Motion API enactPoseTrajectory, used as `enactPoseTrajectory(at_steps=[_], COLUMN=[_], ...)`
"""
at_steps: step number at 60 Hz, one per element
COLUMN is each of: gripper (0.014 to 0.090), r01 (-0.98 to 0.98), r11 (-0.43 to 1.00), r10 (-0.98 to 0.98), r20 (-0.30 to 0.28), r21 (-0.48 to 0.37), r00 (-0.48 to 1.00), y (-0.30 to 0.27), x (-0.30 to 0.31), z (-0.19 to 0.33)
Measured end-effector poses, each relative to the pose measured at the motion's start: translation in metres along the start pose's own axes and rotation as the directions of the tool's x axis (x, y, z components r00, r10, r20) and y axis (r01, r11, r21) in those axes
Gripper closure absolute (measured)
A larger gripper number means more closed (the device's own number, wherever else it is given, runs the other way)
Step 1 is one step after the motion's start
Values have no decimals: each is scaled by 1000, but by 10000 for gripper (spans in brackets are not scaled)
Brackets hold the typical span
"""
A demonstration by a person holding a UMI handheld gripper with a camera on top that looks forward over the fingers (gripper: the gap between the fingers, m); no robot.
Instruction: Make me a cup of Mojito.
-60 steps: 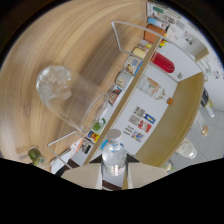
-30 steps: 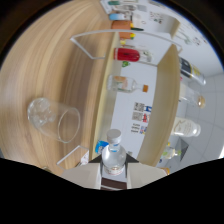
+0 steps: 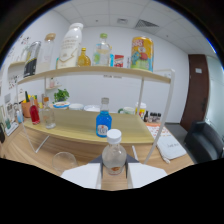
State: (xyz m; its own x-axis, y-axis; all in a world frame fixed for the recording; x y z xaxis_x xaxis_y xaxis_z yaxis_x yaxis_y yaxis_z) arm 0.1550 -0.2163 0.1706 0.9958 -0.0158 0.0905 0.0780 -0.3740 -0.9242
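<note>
Mojito-making rests on the small clear plastic bottle with a white cap (image 3: pixel 114 155), which stands upright between the jaws of the gripper (image 3: pixel 114 176), both white fingers (image 3: pixel 82 176) pressing its sides. Its long axis is vertical. Down beside the left finger, an empty clear drinking glass (image 3: pixel 64 161) sits on the wooden surface (image 3: pixel 30 150), probably the pouring target. Beyond the bottle, a blue bottle (image 3: pixel 103 123) stands on the lower shelf (image 3: pixel 75 122), a red bottle (image 3: pixel 34 113) further left
</note>
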Motion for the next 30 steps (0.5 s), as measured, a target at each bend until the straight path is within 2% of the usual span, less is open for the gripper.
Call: enactPoseTrajectory(at_steps=[6, 13, 23, 30], gripper=[709, 710, 710, 709], r01=[-94, -100, -124, -107], r11=[994, 990, 976, 974], r10=[95, 106, 137, 125], r20=[18, 51, 61, 80], r21=[-56, -104, -180, -200], r00=[995, 993, 989, 989], y=[38, 71, 108, 121], x=[5, 3, -1, -8], z=[17, 34, 52, 61])
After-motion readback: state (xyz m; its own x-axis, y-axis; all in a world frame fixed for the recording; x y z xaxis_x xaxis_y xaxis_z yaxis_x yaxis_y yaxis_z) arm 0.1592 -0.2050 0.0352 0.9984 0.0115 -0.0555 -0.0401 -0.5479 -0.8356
